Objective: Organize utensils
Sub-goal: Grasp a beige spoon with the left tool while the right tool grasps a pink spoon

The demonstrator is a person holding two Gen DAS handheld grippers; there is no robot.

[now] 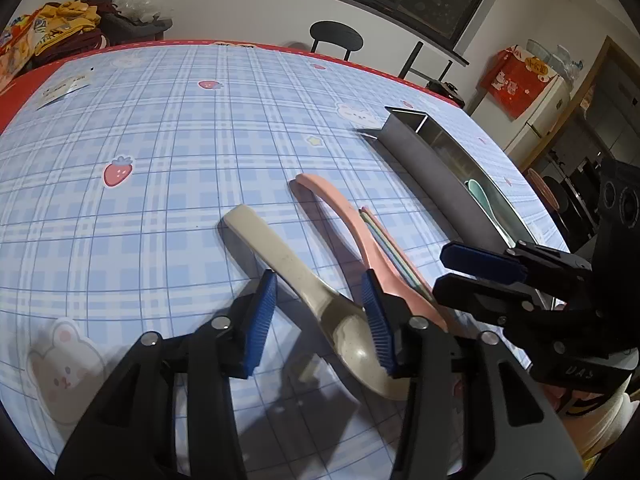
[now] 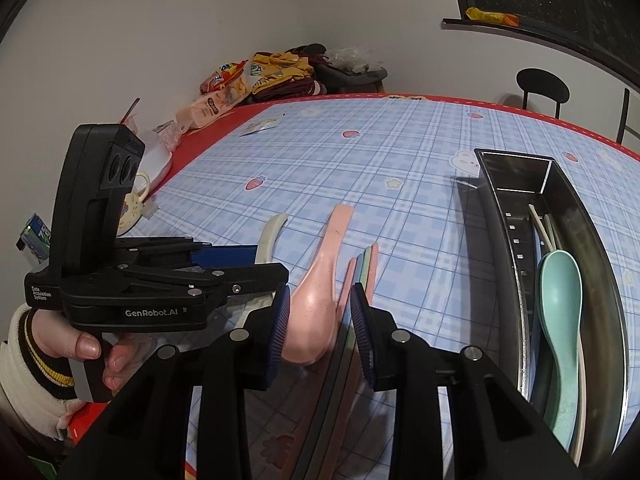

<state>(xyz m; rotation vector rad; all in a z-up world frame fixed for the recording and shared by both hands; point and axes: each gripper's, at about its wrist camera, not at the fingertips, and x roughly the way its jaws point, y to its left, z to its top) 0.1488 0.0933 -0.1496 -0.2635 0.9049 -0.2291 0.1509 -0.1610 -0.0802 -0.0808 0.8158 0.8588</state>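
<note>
Beige spoon (image 1: 304,280) btwn left gripper (image 1: 320,320) jaws, part-open.

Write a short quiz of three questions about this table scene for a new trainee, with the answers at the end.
1. True or false: the green spoon lies inside the metal tray.
2. What lies between the fingers of the left gripper? A) a metal fork B) the beige spoon C) a knife
3. How many spoons lie on the tablecloth, outside the tray?

Key: 1 true; 2 B; 3 two.
</note>
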